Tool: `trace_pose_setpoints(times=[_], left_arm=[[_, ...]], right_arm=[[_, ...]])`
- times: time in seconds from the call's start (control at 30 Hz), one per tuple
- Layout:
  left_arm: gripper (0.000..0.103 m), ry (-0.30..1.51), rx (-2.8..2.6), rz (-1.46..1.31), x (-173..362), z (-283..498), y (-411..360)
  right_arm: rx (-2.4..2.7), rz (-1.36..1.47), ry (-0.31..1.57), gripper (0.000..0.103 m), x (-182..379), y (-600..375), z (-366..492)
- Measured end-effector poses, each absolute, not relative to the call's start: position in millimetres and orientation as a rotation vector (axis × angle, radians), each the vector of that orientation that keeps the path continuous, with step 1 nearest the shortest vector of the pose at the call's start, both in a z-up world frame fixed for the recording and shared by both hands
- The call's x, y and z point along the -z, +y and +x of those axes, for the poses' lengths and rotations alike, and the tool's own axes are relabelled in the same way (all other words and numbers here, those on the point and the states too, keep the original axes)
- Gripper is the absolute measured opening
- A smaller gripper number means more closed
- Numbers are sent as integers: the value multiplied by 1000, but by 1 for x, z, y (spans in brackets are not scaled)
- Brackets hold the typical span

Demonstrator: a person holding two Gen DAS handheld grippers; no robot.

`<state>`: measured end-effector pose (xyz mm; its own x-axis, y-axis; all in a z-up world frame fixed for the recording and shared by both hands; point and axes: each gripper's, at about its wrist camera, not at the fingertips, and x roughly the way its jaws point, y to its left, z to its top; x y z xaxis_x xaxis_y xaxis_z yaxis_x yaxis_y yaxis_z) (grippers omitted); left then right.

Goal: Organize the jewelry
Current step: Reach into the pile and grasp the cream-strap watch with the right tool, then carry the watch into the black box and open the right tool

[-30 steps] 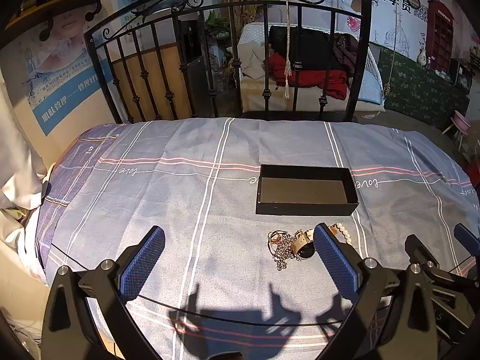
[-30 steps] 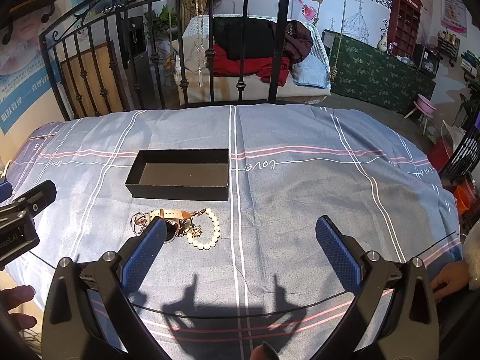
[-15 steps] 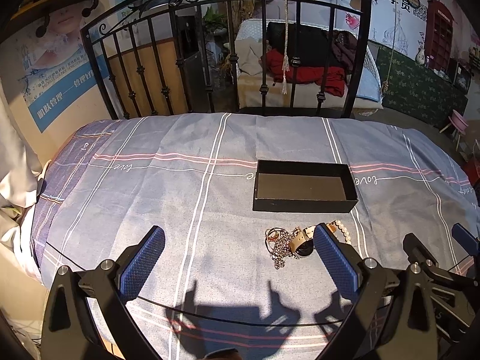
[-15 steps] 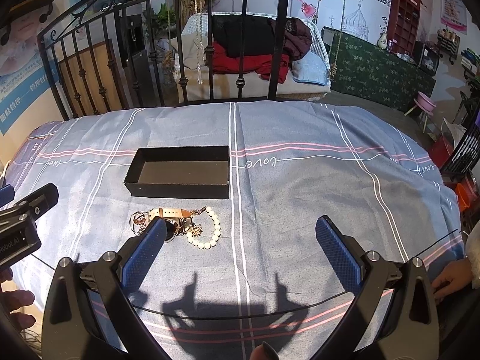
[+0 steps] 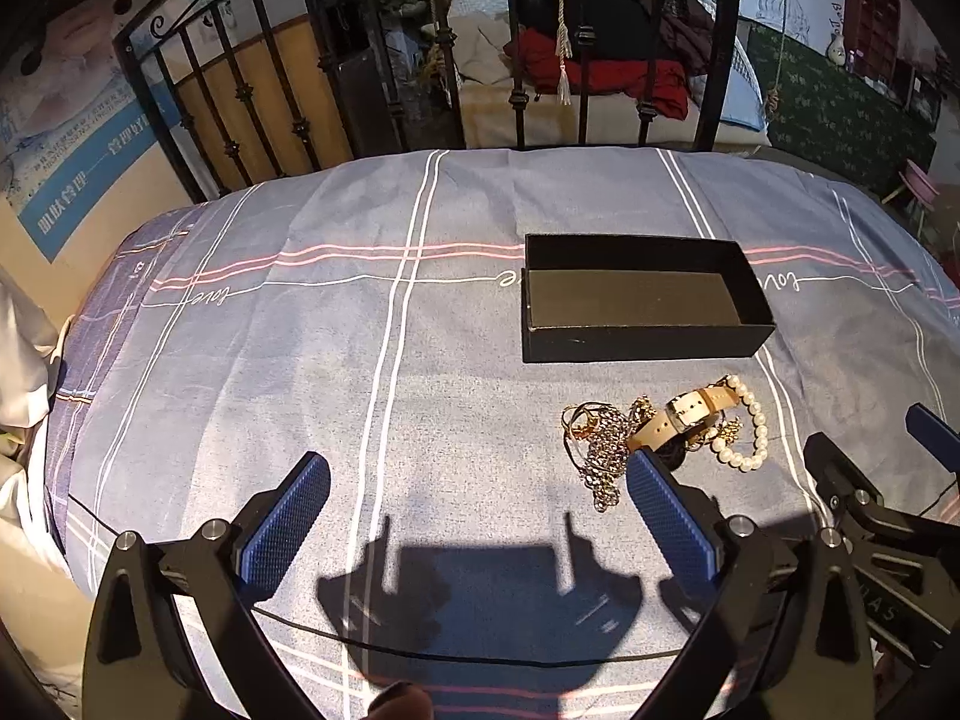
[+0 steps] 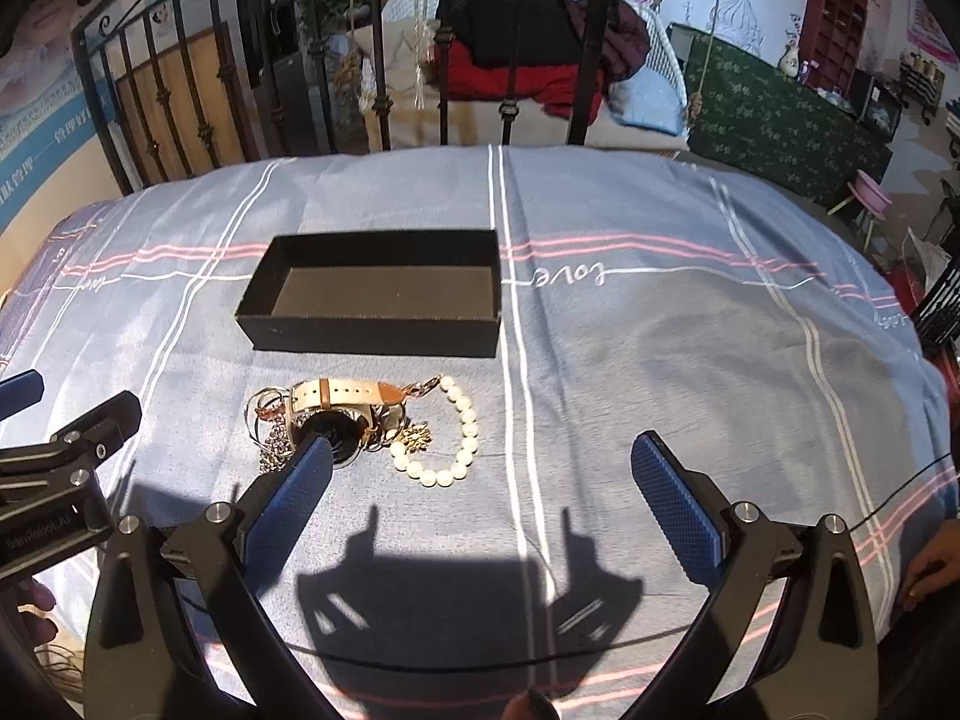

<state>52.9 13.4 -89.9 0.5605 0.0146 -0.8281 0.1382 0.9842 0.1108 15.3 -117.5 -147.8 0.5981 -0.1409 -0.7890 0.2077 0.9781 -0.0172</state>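
Note:
An empty black box [image 5: 642, 303] [image 6: 378, 294] sits open on the grey-blue striped bedsheet. In front of it lies a jewelry pile: a tan-strapped watch [image 5: 690, 414] [image 6: 342, 396], a white pearl bracelet [image 5: 750, 426] [image 6: 462, 438], and tangled silver and gold chains [image 5: 600, 450] [image 6: 270, 426]. My left gripper [image 5: 477, 480] is open and empty, just left of the pile. My right gripper [image 6: 480, 462] is open and empty, its left fingertip over the watch face, the pearls between its fingers.
A black iron bed rail [image 5: 420, 78] [image 6: 372, 60] stands behind the far edge of the bed. White cloth [image 5: 24, 396] hangs at the left side. The other gripper shows at the frame edges [image 5: 864, 510] [image 6: 60, 468]. A hand [image 6: 930, 564] rests at the right edge.
Both grippers have moved forward and slightly down toward the jewelry pile; the box and pile now look nearer. Both jaws stay open.

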Motion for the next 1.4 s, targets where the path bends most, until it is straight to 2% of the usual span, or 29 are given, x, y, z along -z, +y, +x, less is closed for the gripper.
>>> trace_pose_setpoints(times=[0.6,0.63,0.7,0.77,0.83,0.9,1.07,1.4], left_arm=[[97,1055,-7,172,139,98,37],[97,1059,-3,175,141,99,37],[97,1060,6,167,143,101,36],[97,1063,16,176,145,103,30],[97,1054,13,187,146,104,27],[97,1057,27,175,147,105,25],[97,1050,54,183,143,101,17],[97,1026,72,185,133,98,8]], right_arm=[[81,18,993,98,209,-65,81],[83,22,998,94,211,-65,82],[58,53,1006,65,215,-66,83],[71,55,1005,53,215,-66,84],[70,42,998,49,213,-65,84],[63,59,991,41,210,-68,83],[79,93,965,38,195,-78,76],[89,87,824,38,126,-99,89]])
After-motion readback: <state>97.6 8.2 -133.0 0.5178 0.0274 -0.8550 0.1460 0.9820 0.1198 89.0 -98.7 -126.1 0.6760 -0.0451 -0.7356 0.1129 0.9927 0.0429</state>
